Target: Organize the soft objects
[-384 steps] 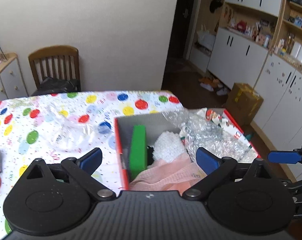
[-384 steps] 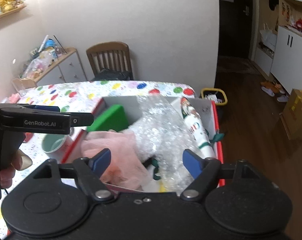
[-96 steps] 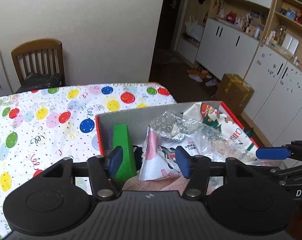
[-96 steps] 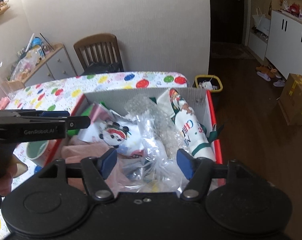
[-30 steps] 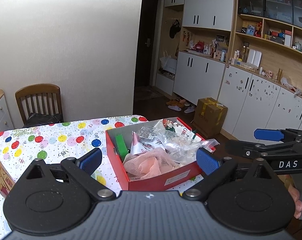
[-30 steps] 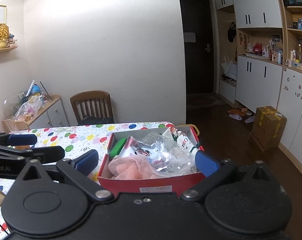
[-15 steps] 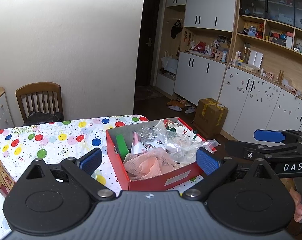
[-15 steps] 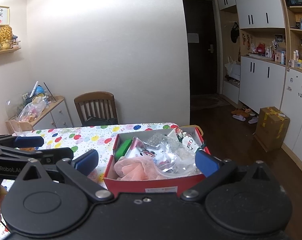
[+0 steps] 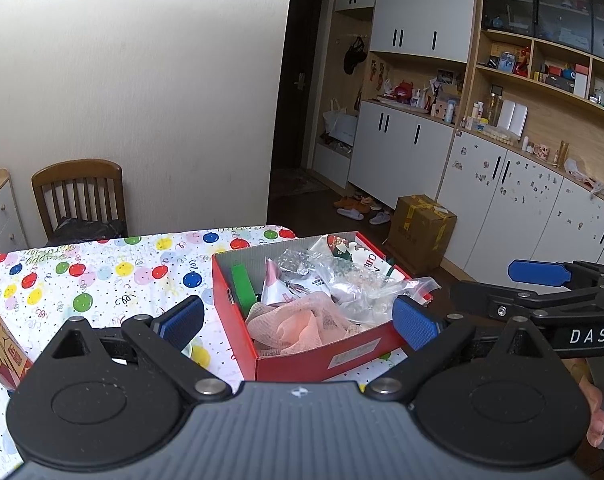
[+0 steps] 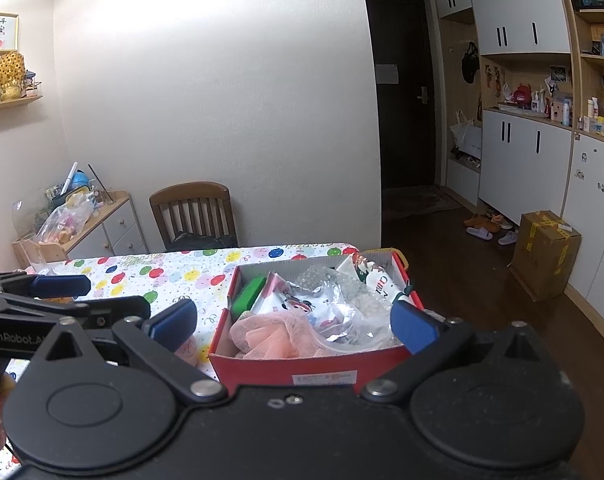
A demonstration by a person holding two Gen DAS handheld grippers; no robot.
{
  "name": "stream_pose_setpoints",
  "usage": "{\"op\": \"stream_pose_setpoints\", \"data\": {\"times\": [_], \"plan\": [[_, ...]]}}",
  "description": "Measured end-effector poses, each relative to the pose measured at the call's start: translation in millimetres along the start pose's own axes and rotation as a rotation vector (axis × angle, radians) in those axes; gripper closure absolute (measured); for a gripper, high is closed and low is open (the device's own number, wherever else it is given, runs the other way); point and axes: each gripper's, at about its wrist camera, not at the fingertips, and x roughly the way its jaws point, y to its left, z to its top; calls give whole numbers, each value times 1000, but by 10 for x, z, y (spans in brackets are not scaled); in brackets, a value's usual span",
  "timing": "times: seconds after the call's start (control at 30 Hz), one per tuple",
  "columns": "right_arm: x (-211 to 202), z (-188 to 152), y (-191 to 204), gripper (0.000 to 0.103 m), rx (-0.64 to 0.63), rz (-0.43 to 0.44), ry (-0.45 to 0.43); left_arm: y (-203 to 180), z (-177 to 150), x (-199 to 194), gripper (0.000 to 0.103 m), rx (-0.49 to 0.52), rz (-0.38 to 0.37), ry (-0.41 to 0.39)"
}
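- A balloon-print table (image 9: 102, 276) stood in a lived-in room.
- The red box (image 10: 313, 364) on it held the soft items (image 9: 302, 320); packing looked finished.
- Left gripper (image 9: 298, 316) and right gripper (image 10: 294, 320) hovered wide apart, empty.

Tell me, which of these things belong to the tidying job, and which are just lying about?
Part of the job:
red cardboard box
pink mesh cloth
green foam block
clear crinkly plastic bags
both open grippers, left gripper, right gripper

Just lying about:
wooden chair
brown taped carton on the floor
amber bottle
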Motion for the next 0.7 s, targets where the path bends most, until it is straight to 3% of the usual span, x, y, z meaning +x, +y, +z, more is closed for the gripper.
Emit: {"op": "stream_pose_setpoints", "data": {"times": [0.7], "plan": [[0, -19, 13, 0, 7, 0, 9, -11, -16, 7, 2, -11, 0, 10]]}}
